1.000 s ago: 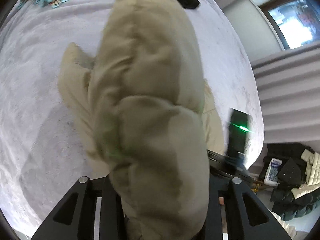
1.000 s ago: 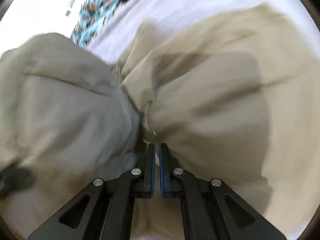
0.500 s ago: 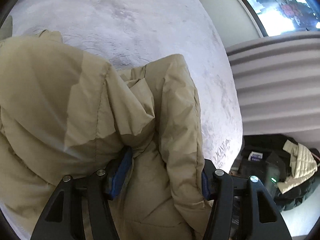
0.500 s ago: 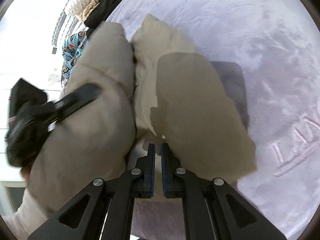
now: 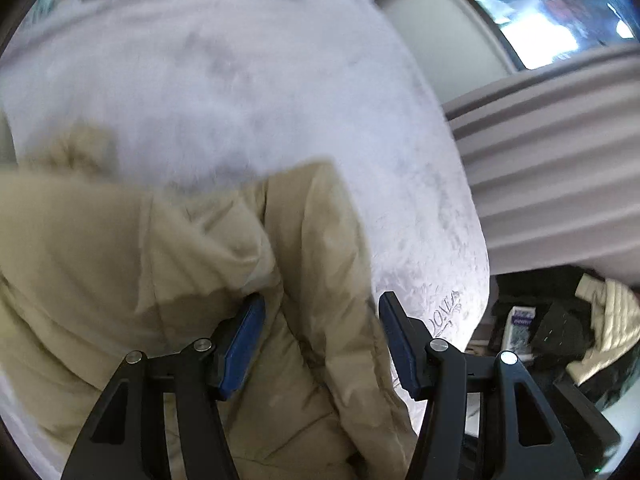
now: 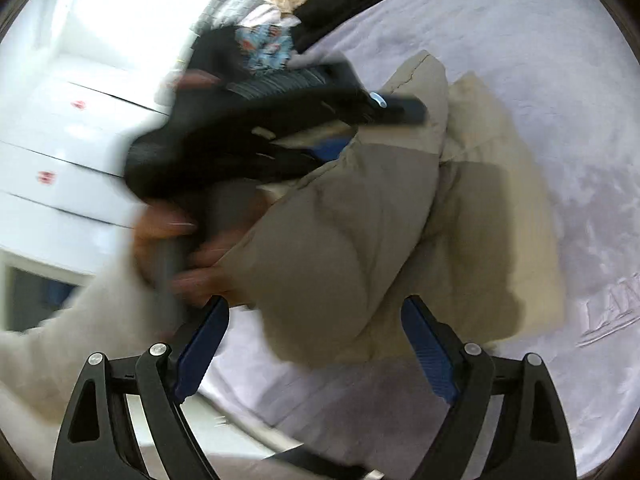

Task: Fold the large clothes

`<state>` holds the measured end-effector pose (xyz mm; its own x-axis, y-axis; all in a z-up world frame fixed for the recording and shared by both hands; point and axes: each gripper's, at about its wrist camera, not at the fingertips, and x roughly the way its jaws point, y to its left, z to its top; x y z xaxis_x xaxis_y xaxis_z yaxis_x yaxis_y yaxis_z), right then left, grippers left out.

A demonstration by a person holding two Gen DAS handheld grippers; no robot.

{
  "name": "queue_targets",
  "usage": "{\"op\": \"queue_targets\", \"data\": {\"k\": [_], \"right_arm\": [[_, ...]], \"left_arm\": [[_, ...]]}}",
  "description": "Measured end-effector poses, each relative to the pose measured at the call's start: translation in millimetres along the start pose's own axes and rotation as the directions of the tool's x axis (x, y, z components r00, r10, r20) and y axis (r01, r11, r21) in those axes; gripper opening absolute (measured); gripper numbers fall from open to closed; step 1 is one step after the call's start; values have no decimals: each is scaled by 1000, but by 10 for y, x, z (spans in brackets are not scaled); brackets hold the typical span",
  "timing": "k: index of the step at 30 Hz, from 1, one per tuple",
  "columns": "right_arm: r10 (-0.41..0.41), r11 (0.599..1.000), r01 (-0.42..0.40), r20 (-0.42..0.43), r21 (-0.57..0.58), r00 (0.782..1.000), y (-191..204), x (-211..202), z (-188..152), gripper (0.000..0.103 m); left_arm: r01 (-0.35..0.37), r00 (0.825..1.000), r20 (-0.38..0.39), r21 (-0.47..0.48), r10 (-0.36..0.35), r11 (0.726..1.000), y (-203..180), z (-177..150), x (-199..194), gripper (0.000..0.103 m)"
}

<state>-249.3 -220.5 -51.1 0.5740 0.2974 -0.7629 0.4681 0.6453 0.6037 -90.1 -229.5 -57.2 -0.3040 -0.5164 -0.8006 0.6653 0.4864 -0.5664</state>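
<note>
Seen from the left wrist, the left gripper (image 5: 322, 320) was held about half open, with a puffy fold of the beige jacket (image 5: 160, 264) lying between its blue pads (image 5: 244, 340); whether the pads pressed on the cloth could not be told. The jacket lay bunched on a pale lilac blanket (image 5: 224, 80), whose embroidered lettering (image 5: 446, 312) was too distorted to be read.

From the right wrist, the right gripper (image 6: 316, 340) was seen wide apart, its jaws having just been opening, with nothing gripped; the jacket (image 6: 360, 220) lay just beyond them. Embroidered letters "LAN" (image 6: 612, 312) were cut by the edge. A blurred hand (image 6: 172, 240) held the left gripper (image 6: 380, 128) against the jacket.
</note>
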Motion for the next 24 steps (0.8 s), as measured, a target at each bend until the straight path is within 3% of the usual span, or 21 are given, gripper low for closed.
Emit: {"op": "queue_targets", "data": {"k": [1, 2, 3, 5, 7, 10, 13, 15, 17, 19, 22, 23, 24], "right_arm": [[-56, 998, 56, 12, 4, 998, -26, 23, -20, 75], [-88, 996, 87, 22, 15, 996, -15, 65, 0, 41], [-122, 992, 120, 41, 41, 992, -35, 92, 23, 20], [-174, 982, 165, 91, 95, 981, -119, 41, 19, 16], [-208, 971, 189, 125, 148, 970, -226, -51, -33, 15], [-285, 945, 253, 143, 206, 948, -356, -153, -217, 15], [-336, 922, 297, 128, 249, 933, -501, -111, -338, 15], [-353, 912, 320, 93, 257, 931, -679, -23, -333, 15], [-350, 906, 326, 46, 269, 935, -844, 14, -380, 15], [-319, 908, 296, 31, 297, 947, -929, -42, -380, 15], [-258, 939, 230, 78, 257, 963, -864, -371, -230, 18], [-235, 952, 208, 102, 226, 967, -816, -517, -152, 27], [-208, 967, 182, 135, 180, 969, -747, -684, -35, 43]], "left_arm": [[-33, 999, 37, 28, 32, 999, -8, 6, -135, 60], [-63, 996, 68, 40, 60, 997, -3, 14, -225, 60], [-111, 988, 116, 51, 104, 993, 39, 5, -382, 60], [-219, 957, 207, 42, 206, 975, 245, -33, -681, 60], [-313, 924, 240, 24, 299, 949, 511, -69, -798, 60], [-410, 892, 205, -11, 403, 912, 898, -85, -708, 60], [-387, 902, 177, -77, 395, 919, 1090, -103, -512, 60], [-395, 899, 174, -74, 402, 916, 1015, -97, -352, 60], [-428, 888, 167, -39, 428, 903, 946, -73, -196, 68], [-469, 868, 166, -32, 467, 883, 895, -40, -53, 68], [-465, 867, 155, -89, 473, 881, 936, -2, -6, 68], [-461, 868, 153, -104, 472, 881, 954, 2, -8, 68], [-455, 870, 153, -117, 469, 883, 971, 0, -2, 68]]}}
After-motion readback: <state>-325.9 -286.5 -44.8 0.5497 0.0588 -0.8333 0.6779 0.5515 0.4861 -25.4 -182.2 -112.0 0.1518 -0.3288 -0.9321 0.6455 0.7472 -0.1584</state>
